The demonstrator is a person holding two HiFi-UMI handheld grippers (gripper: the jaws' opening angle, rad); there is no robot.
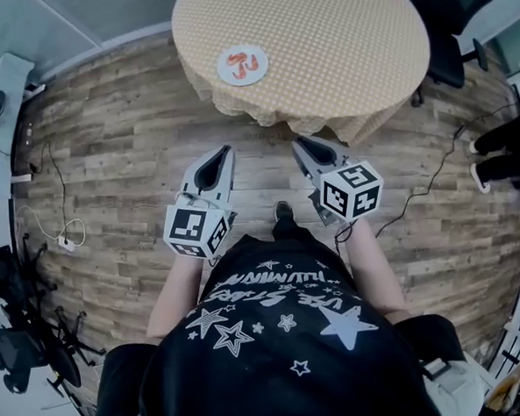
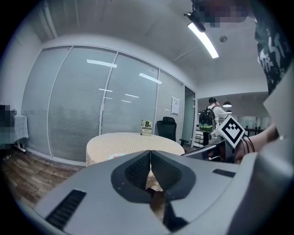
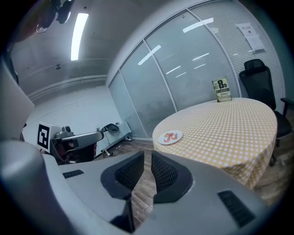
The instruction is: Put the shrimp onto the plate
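Note:
A white plate (image 1: pixel 242 66) with orange shrimp (image 1: pixel 245 61) on it lies near the edge of the round table (image 1: pixel 320 41). I stand on the floor a step back from it. My left gripper (image 1: pixel 225 152) and right gripper (image 1: pixel 299 142) are held side by side at waist height, pointing toward the table, well short of the plate. Both have jaws together with nothing between them. In the right gripper view the plate (image 3: pixel 170 137) and shrimp (image 3: pixel 172 135) sit ahead and slightly right. Only a sliver of the plate (image 2: pixel 115 156) shows in the left gripper view.
The table wears a yellow checked cloth and carries a small sign (image 3: pixel 222 90) at its far side. A black office chair (image 1: pixel 449 24) stands behind it. Cables (image 1: pixel 59 232) lie on the wood floor at left. Another person's feet (image 1: pixel 494 158) are at right.

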